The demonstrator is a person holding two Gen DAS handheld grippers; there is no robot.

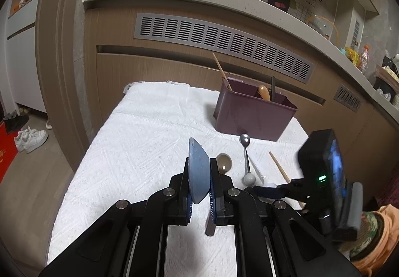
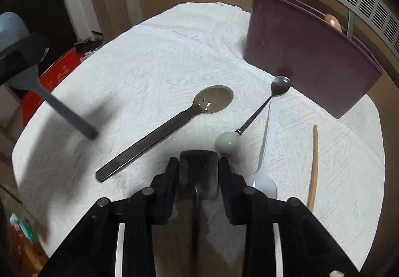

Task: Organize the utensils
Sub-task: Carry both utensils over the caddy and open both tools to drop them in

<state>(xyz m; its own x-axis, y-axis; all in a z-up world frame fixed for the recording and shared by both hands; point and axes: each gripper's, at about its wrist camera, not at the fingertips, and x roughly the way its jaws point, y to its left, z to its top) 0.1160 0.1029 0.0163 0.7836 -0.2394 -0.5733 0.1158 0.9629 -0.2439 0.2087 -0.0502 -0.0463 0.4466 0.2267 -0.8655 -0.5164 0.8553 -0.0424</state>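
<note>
Left tool [image 1: 199,177] is clamped tight on the blue spatula [image 1: 198,172], blade standing on edge between the pads, its grey handle [image 2: 62,112] slanting down over the desk's [image 1: 139,132] left side without clearly touching the white cloth. Moving right, the brown spoon [image 2: 174,124] lies diagonally mid-desk, bowl toward the far edge, handle toward the near-left. Next, the right tool [image 2: 199,177] points steeply down at the near edge, jaws partly apart around a dark flat utensil head [image 2: 198,172]; whether the pads actually press on it, I can't tell. Just right of its tip sits the metal spoon [image 2: 259,112], white ball end nearly at the right finger, bowl up by the bin. Beside it the white spoon [image 2: 264,177], bowl tucked against the right finger. Further right, a chopstick [image 2: 313,167] lies along the right edge. At the far right corner stands the maroon bin [image 2: 306,62], already holding a few utensils.
</note>
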